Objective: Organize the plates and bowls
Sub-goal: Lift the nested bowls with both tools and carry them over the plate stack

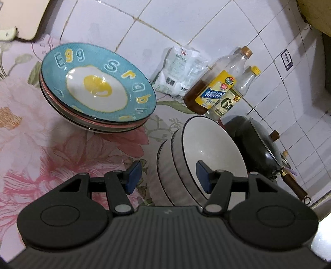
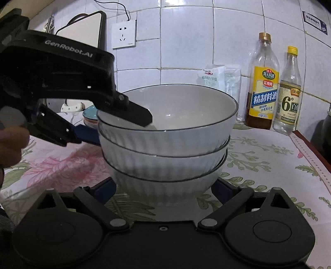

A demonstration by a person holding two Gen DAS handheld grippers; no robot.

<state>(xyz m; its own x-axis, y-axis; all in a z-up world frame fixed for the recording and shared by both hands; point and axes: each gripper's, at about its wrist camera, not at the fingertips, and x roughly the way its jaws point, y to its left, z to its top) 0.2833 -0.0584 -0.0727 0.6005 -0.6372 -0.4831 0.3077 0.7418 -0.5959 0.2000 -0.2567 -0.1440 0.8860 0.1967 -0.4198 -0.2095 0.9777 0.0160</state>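
Note:
Three white ribbed bowls with dark rims stand nested on the flowered cloth; the left wrist view shows the same bowls at right. My left gripper straddles the top bowl's rim, one pad inside and one outside, with a gap showing at the outer pad, so it is open. From the right wrist view this left gripper comes in from the left. My right gripper is open wide, its pads on either side of the bottom bowl's base. A stack of plates topped by a blue egg plate sits left of the bowls.
Two bottles and a white bag stand against the tiled wall behind the bowls. A black lidded wok sits to the right. A cutting board leans at far left, and a wall socket is above. A hand holds the left gripper.

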